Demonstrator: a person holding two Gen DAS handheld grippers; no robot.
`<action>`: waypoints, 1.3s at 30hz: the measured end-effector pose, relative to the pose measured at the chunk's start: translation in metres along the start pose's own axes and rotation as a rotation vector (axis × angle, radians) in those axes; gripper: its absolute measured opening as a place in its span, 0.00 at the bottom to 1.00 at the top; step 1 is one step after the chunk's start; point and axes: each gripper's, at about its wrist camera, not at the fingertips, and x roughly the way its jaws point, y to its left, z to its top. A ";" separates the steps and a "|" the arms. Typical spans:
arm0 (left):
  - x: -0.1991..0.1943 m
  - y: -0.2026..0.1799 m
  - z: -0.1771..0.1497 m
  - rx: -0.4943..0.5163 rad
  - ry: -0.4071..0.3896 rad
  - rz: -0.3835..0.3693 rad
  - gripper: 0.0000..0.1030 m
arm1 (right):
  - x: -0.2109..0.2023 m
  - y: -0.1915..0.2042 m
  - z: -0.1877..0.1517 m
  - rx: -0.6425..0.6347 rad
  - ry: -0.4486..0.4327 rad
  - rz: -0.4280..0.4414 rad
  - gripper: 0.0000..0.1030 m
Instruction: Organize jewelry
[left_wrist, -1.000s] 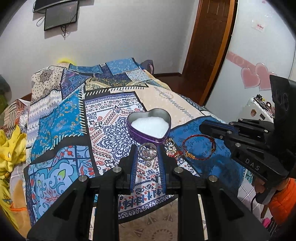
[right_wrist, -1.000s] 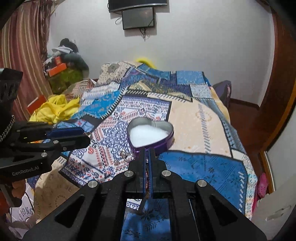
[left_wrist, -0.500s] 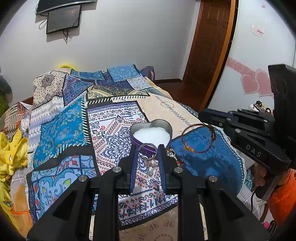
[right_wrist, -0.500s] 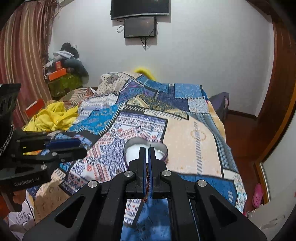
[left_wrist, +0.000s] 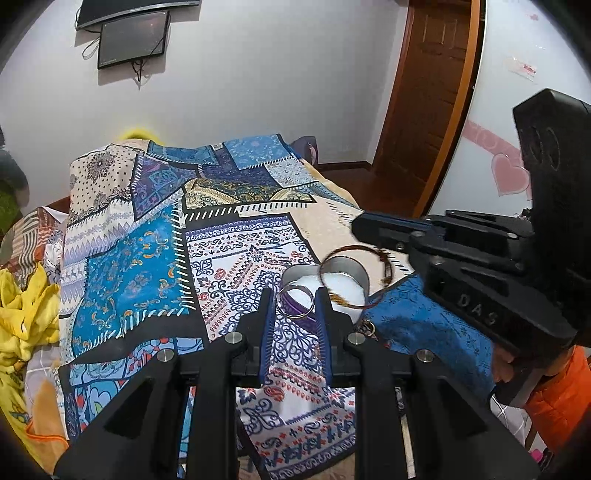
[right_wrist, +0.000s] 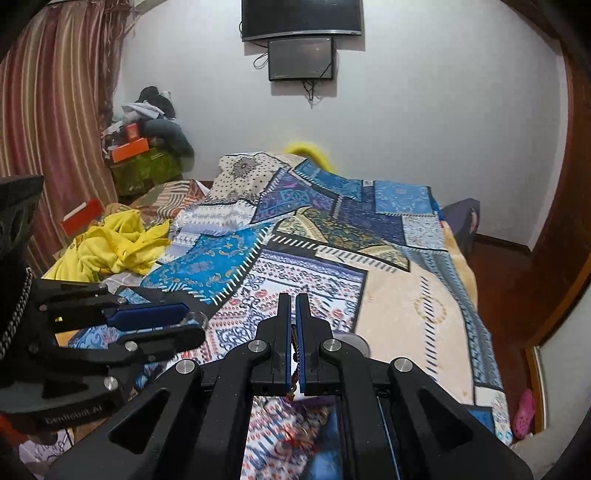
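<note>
Left gripper (left_wrist: 295, 304): clamped on a silver bangle (left_wrist: 295, 302).
Right gripper (right_wrist: 291, 314): closed on a thin brown bracelet (left_wrist: 356, 275) (dangling over the heart-shaped tin (left_wrist: 345, 271)).
Tin: on the bed (left_wrist: 147, 258), near its right edge.

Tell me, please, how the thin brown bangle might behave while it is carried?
The brown bangle keeps its round shape hanging from the right hand-held gripper, so probably stiff. It looks thin, likely light. Pinched at one rim point, it may swing or slip.
</note>
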 end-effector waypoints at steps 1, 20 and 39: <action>0.004 0.001 0.001 -0.003 0.007 -0.001 0.20 | 0.004 0.000 0.000 0.000 0.007 0.000 0.02; 0.073 -0.012 0.010 0.022 0.120 -0.061 0.20 | 0.042 -0.055 -0.026 0.077 0.181 -0.015 0.02; 0.078 -0.023 0.009 0.063 0.154 -0.055 0.20 | 0.009 -0.058 -0.034 0.071 0.162 -0.066 0.33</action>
